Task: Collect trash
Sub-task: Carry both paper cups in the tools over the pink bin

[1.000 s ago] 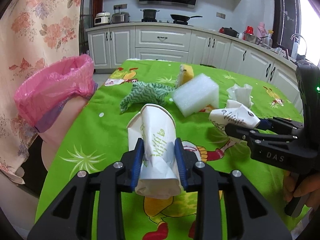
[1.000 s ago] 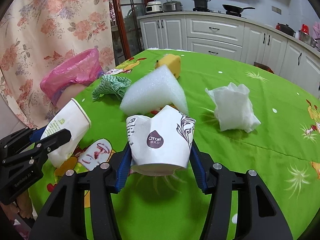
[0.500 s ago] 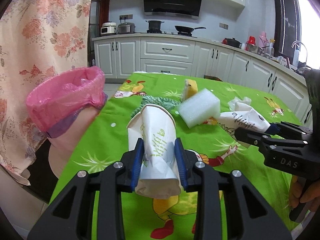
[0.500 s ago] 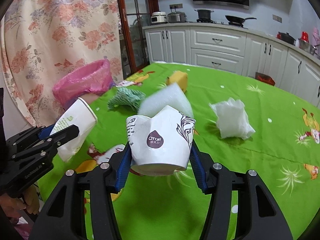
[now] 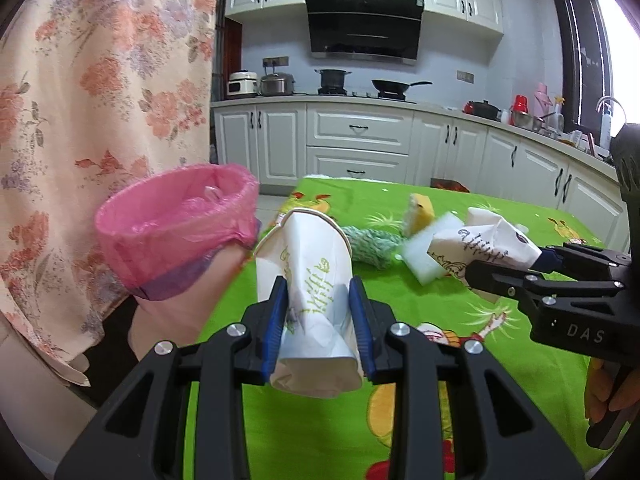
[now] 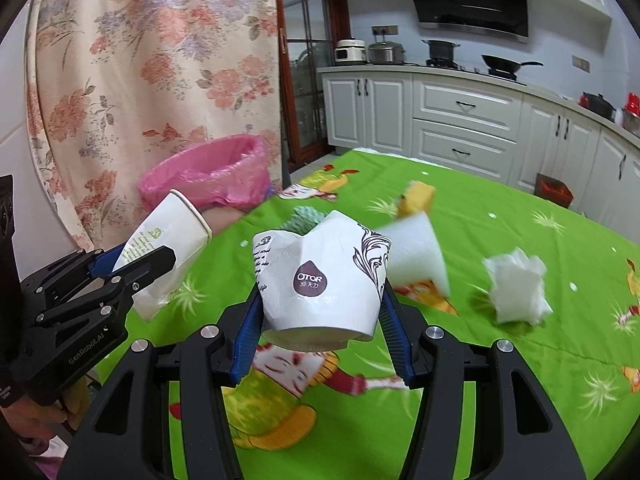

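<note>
The left gripper (image 5: 318, 320) is clamped on a crushed white paper cup with green print (image 5: 308, 276), its blue pads pressing the flattened sides; the cup's long axis runs away from the camera along the fingers, rim at the far end, squashed base nearest the lens. The right gripper (image 6: 320, 316) pinches a dented white cup with a purple OTOR logo (image 6: 320, 276) by its sides, base toward the camera, its buckled rim pointing up and away. Both cups hang in the air above a table covered in a bright green cartoon-print cloth (image 6: 500, 380). On the cloth lie a white foam block (image 6: 416, 256), blurred in the right wrist view, a yellow sponge (image 5: 420, 208) just beyond it, a green-and-white patterned cloth (image 5: 368, 244) partly hidden behind the cups, and a crumpled white tissue (image 6: 516, 284) to the right. Off the table's far left edge stands a bin lined with a pink bag (image 5: 176, 220), its mouth open upward; its lower body is cut off behind the left gripper's frame. A floral curtain (image 5: 100, 100) hangs to the left, and white kitchen cabinets (image 5: 360, 140) with a black range hood (image 5: 364, 28) fill the far wall. Only fingertips of the person's hands show at the frame edges.
</note>
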Action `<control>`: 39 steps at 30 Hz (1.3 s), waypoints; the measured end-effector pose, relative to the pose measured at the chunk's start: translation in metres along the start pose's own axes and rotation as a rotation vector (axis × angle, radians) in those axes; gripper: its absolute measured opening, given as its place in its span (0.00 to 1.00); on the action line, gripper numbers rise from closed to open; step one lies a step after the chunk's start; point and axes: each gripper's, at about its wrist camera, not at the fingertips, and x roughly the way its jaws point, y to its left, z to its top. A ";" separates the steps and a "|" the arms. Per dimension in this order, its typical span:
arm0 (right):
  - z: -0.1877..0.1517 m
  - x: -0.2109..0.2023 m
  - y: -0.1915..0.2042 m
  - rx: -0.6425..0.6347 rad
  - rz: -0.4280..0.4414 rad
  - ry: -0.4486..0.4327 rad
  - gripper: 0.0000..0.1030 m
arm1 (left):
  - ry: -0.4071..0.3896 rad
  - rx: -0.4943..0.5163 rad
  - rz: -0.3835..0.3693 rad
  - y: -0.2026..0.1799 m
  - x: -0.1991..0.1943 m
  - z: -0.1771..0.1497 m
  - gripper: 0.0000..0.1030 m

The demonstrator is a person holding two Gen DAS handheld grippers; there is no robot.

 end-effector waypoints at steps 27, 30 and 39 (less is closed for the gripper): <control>0.113 0.092 0.078 -0.136 0.187 -0.074 0.51 | -0.119 -0.082 0.151 0.135 0.025 0.085 0.30; 0.125 0.108 0.085 -0.141 0.205 -0.070 0.51 | -0.108 -0.112 0.152 0.154 0.039 0.091 0.30; 0.157 0.151 0.106 -0.172 0.247 -0.067 0.51 | -0.078 -0.115 0.180 0.187 0.074 0.102 0.30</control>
